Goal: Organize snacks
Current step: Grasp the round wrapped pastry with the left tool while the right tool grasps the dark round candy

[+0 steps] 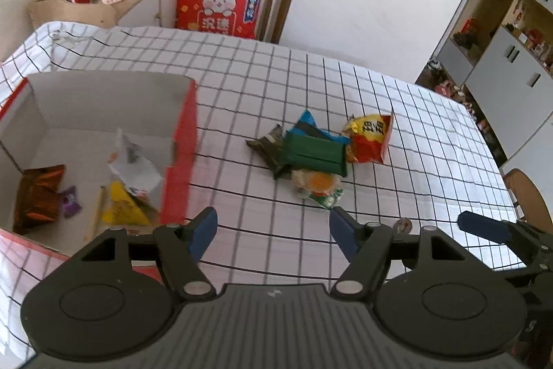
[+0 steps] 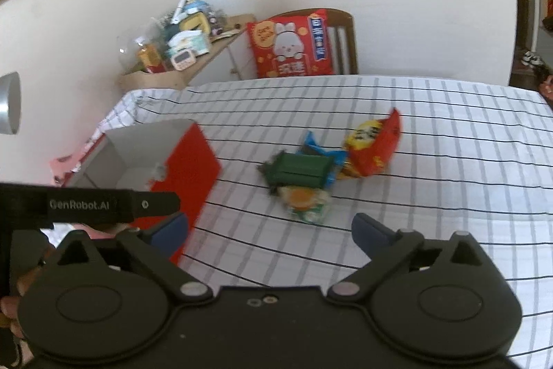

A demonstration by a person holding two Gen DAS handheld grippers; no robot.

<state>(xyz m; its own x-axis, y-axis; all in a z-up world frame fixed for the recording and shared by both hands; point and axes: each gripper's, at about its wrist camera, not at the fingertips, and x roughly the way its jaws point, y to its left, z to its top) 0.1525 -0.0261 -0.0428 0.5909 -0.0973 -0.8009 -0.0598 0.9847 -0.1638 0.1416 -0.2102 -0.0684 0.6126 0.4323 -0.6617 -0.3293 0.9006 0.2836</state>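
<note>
Green and shiny, the green packet [image 1: 316, 153] lies on top of the little snack pile on the bench [image 1: 414, 127]. It is in the middle of the checked cloth, with its long side going left to right across my view. A blue packet [image 1: 307, 123] peeks out behind it. A red and yellow bag [image 1: 369, 140] touches its right end. A clear packet with an orange circle [image 1: 319, 184] sits in front, closest to me. A dark wrapper [image 1: 268, 144] sticks out on the left.

The red box [image 1: 183, 140] is to the left of the pile, and it is open on top. Some snacks are already inside.

My left claw [image 1: 273, 232] is spread apart and holds nothing. It points down at the bench, and the pile is straight ahead of it. My right claw [image 2: 269, 232] is spread very wide and is empty too. The pile is also ahead of it, a bit up the bench.

I think both claws are about as close, but the clear packet lines up best between my right claw's fingers. The box is on my left side, so my left claw has the shorter trip to drop things in.
</note>
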